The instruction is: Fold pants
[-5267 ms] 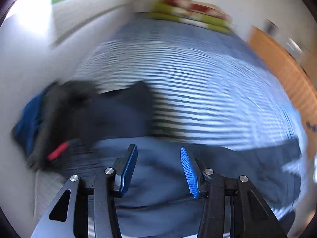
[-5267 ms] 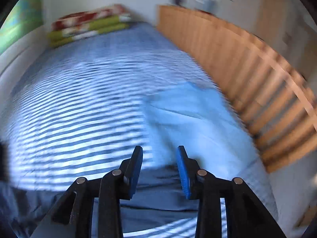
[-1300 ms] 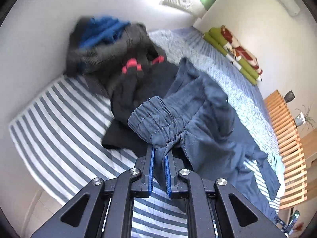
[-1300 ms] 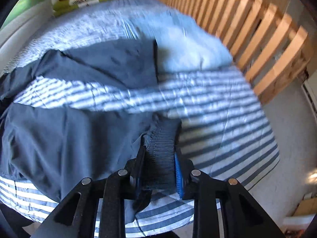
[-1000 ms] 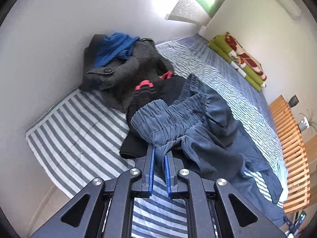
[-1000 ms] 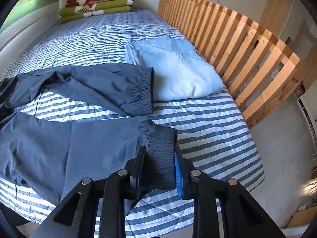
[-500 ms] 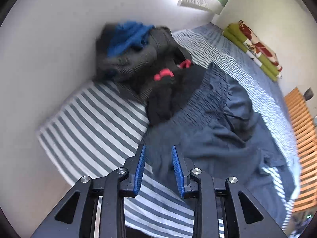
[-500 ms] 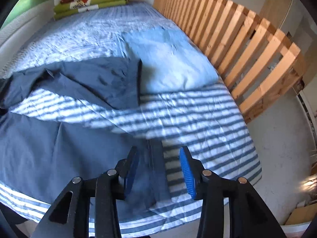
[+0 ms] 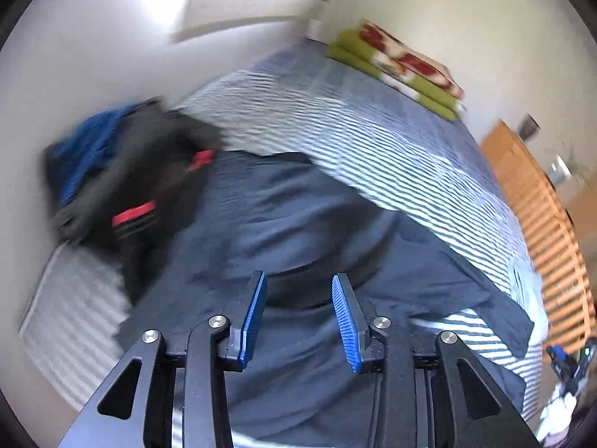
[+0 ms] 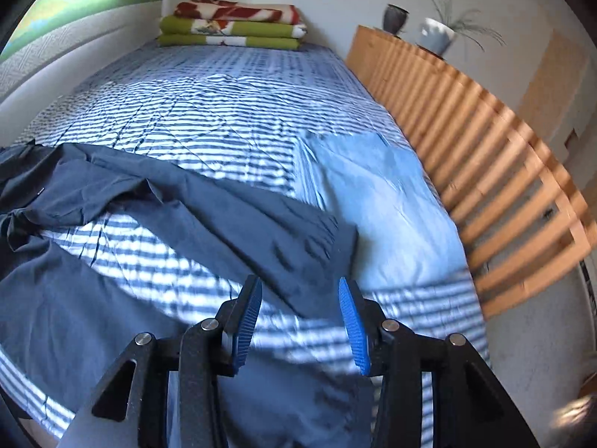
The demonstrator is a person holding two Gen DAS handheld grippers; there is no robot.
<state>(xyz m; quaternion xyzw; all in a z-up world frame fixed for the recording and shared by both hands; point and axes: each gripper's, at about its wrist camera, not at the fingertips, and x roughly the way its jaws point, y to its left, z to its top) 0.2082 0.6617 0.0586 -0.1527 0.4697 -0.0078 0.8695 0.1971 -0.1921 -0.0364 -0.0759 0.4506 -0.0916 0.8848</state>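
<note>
Okay, both grippers, left (image 9: 298,317) and right (image 10: 300,321): jaws just spread, nothing pinched. Navy pants (image 9: 283,224) lie flat across striped bed (image 10: 224,112). Thin, limp, light fabric; you'd best pinch elastic waistband or cuffs.

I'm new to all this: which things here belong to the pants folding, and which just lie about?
In the job:
dark blue pants
left gripper, open
right gripper, open

Lying about:
clothes pile
light blue cloth
folded blankets
potted plant
</note>
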